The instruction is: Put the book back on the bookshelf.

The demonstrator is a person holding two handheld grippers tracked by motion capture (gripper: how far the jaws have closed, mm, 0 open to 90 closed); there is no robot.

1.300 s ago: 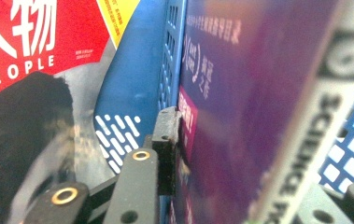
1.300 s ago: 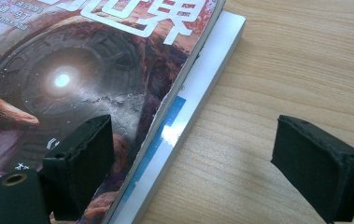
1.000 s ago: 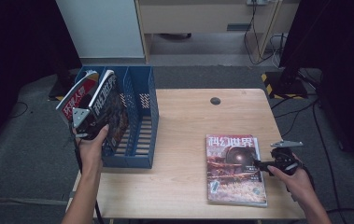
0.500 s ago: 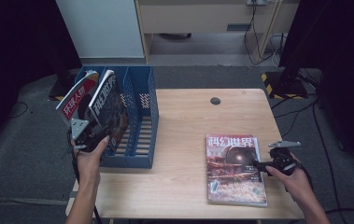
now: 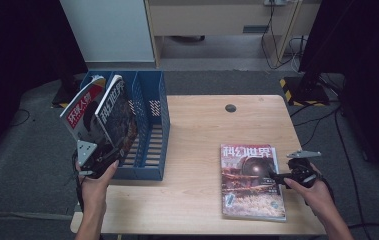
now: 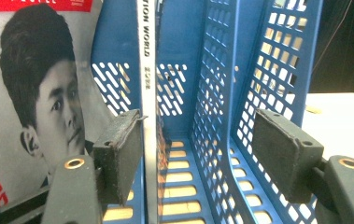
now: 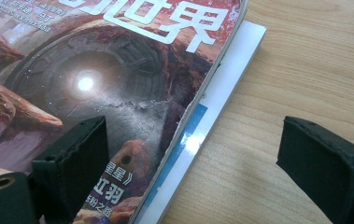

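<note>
A blue three-slot magazine rack (image 5: 149, 130) stands at the table's left. Two magazines lean in its left slots: a red-titled one (image 5: 82, 107) with a portrait cover (image 6: 34, 93), and a dark one (image 5: 119, 115) whose white spine (image 6: 147, 70) rises just right of the left pad. My left gripper (image 5: 99, 157) (image 6: 200, 140) is at the rack's near end. Its jaws have just been opening and stand open, not pressing the spine. My right gripper (image 5: 277, 176) (image 7: 200, 149) is open, straddling the right edge of a sci-fi magazine (image 5: 249, 180) (image 7: 109, 79) lying on another magazine (image 7: 230, 70).
The rack's middle and right slots (image 6: 258, 70) hold nothing. A small dark round cap (image 5: 230, 108) sits at the back of the wooden table (image 5: 197, 150). Bare tabletop (image 7: 305, 70) lies beside the flat magazines. Cabinets and dark stands surround the table.
The left gripper has let go of the dark magazine, opened, and drawn back and down toward the rack's near end. Both magazines stay leaning in the rack. The right hand has not moved.
</note>
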